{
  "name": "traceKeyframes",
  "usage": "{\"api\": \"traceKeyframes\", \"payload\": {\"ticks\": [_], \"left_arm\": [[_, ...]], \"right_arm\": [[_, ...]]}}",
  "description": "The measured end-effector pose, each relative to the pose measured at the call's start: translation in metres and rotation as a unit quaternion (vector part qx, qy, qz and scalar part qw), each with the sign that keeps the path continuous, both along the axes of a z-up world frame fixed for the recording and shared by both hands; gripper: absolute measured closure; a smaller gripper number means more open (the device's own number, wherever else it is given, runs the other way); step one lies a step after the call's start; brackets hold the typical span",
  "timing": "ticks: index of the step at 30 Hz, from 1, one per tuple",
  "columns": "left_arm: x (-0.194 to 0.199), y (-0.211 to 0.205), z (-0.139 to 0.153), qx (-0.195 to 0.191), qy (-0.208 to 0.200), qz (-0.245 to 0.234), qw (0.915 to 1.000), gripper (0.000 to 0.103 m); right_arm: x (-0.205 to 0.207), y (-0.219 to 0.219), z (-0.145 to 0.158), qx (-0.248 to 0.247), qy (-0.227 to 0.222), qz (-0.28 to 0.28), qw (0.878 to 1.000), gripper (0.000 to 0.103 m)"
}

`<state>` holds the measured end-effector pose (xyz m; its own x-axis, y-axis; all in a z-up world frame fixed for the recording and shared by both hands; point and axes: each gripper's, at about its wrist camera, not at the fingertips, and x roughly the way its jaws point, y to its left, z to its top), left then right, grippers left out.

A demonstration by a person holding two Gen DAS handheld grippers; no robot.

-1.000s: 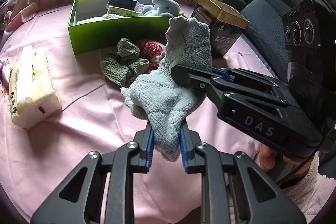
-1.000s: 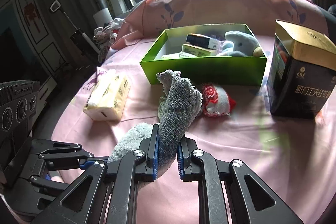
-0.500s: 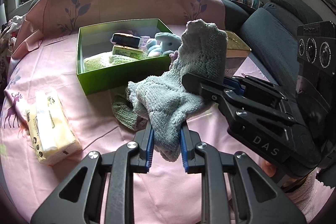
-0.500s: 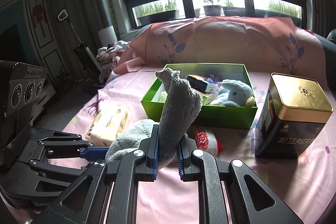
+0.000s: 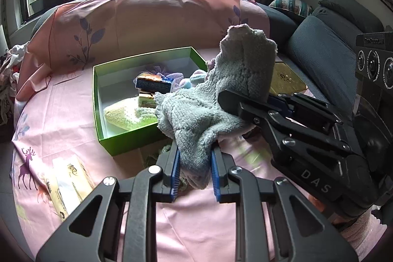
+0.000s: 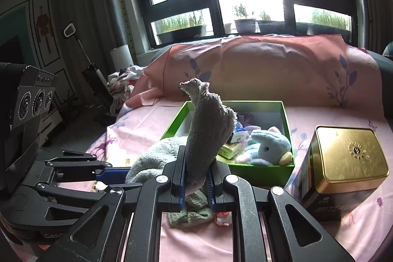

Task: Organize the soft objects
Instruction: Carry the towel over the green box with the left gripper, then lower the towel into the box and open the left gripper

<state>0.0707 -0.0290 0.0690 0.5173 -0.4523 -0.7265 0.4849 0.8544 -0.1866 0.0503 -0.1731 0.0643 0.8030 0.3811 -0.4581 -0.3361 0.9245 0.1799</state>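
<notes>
At the far left a tissue pack [image 5: 66,186] lies on the pink sheet [image 5: 61,119], outside the sorting area, probably because it is not one of the soft things to be stored. Next comes the green box [image 5: 98,100], open-topped and set near the middle of the sheet so both hands can reach it; a yellow-green cloth [image 5: 122,114], small packets and a plush toy [image 6: 267,144] already lie inside. In front of the box, raised off the sheet, hangs the grey towel [image 5: 208,104]. The left gripper [image 5: 195,168] is clamped on its lower end and the right gripper [image 6: 196,178] is clamped on its other end, which stands up above the jaws. Two grips likely keep the limp towel spread and controlled, so it can be folded or lowered into the box. Beneath it a green rag [image 6: 191,213] and a red-and-white item wait on the sheet. At the right a gold-lidded tin [image 6: 343,163] stands just beside the box.
</notes>
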Motion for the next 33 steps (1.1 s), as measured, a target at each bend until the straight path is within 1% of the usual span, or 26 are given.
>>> {"api": "traceKeyframes", "payload": {"ticks": [6,8,10,13,17,23,26,33], "left_arm": [[0.041,-0.004,0.03,-0.008,-0.027,0.012,0.9995,0.082],[0.055,-0.007,0.035,-0.006,-0.035,0.016,0.9992,0.082],[0.068,-0.007,0.034,-0.008,-0.034,0.02,0.9992,0.082],[0.085,-0.007,0.025,-0.005,-0.027,0.03,0.9992,0.081],[0.105,-0.002,0.004,-0.008,-0.007,0.047,0.9989,0.081],[0.131,0.007,-0.031,-0.01,0.041,0.069,0.9967,0.081],[0.138,0.012,-0.043,-0.009,0.055,0.076,0.9955,0.081],[0.148,0.017,-0.061,-0.009,0.075,0.092,0.9929,0.081]], "right_arm": [[0.033,-0.006,0.027,0.006,-0.022,-0.014,1.0,0.087],[0.044,-0.006,0.032,0.0,-0.028,-0.021,0.999,0.087],[0.056,-0.007,0.033,0.002,-0.023,-0.024,0.999,0.087],[0.076,-0.007,0.026,0.003,-0.011,-0.024,1.0,0.087],[0.101,-0.004,0.007,0.007,0.009,-0.024,1.0,0.087],[0.133,0.007,-0.03,0.007,0.055,-0.024,0.998,0.087],[0.142,0.012,-0.044,0.006,0.072,-0.022,0.997,0.087],[0.158,0.018,-0.061,0.002,0.098,-0.025,0.995,0.087]]}}
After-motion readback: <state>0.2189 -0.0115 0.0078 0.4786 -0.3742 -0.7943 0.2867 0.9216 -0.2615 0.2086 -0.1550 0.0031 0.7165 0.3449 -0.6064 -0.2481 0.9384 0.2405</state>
